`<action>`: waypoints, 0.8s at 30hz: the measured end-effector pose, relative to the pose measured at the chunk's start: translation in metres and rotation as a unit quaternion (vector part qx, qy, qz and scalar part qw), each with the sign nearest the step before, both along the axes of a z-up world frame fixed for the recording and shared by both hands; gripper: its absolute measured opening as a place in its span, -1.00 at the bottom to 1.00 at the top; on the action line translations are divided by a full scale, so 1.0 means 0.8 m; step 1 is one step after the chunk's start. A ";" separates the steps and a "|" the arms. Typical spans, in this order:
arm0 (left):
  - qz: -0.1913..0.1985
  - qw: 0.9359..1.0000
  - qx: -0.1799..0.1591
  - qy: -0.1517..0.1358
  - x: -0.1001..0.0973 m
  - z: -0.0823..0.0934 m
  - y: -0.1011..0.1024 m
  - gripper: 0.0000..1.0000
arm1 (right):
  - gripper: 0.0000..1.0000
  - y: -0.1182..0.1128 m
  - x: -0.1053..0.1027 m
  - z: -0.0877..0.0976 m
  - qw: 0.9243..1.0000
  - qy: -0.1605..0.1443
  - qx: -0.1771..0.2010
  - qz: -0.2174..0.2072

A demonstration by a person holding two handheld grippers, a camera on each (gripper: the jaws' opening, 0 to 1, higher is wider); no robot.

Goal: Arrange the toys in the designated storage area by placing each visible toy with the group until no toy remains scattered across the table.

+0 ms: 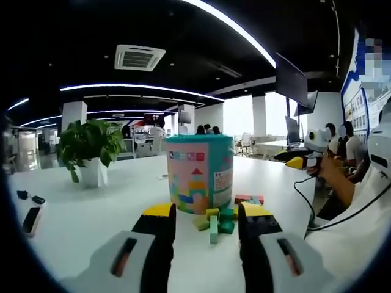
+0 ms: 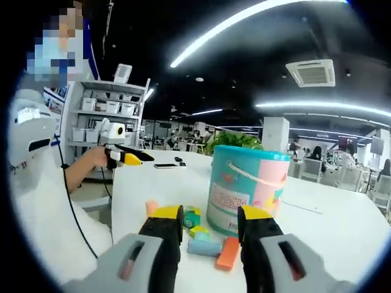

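**Blocks heaped beside the bucket, both grippers spread**

A white tabletop is seen carrying a teal-lidded toy bucket, with a potted plant well apart from it. Small wooden blocks are gathered at the bucket's foot, touching one another; among them an orange block and a pale blue block are seen. The left gripper is held spread and empty just before the pile, and the right gripper is likewise spread, holding nothing.
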State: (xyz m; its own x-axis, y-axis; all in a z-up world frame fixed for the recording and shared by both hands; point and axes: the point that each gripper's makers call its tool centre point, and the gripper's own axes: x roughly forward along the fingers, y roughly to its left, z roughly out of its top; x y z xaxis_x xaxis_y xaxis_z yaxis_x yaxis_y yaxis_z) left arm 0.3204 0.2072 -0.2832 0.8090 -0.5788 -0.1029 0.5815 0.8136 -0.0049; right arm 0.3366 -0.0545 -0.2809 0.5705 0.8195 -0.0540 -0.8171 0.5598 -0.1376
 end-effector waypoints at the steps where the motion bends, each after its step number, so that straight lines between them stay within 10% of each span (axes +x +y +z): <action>1: 0.000 1.000 0.000 0.000 0.000 0.000 0.000 -0.17 | -0.26 0.003 -0.002 0.000 1.000 -0.002 0.000 0.003; 24: -0.001 1.000 0.010 0.002 0.001 -0.005 0.004 -0.17 | -0.33 0.118 -0.024 -0.047 0.996 0.019 -0.038 0.073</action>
State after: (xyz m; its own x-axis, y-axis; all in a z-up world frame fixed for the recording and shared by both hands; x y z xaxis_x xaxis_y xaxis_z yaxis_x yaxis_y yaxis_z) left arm 0.3213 0.2107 -0.2875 0.8075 -0.5779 -0.1180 0.5827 0.8126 0.0081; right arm 0.3170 0.0397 -0.3185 0.4422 0.8863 -0.1375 -0.8944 0.4242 -0.1421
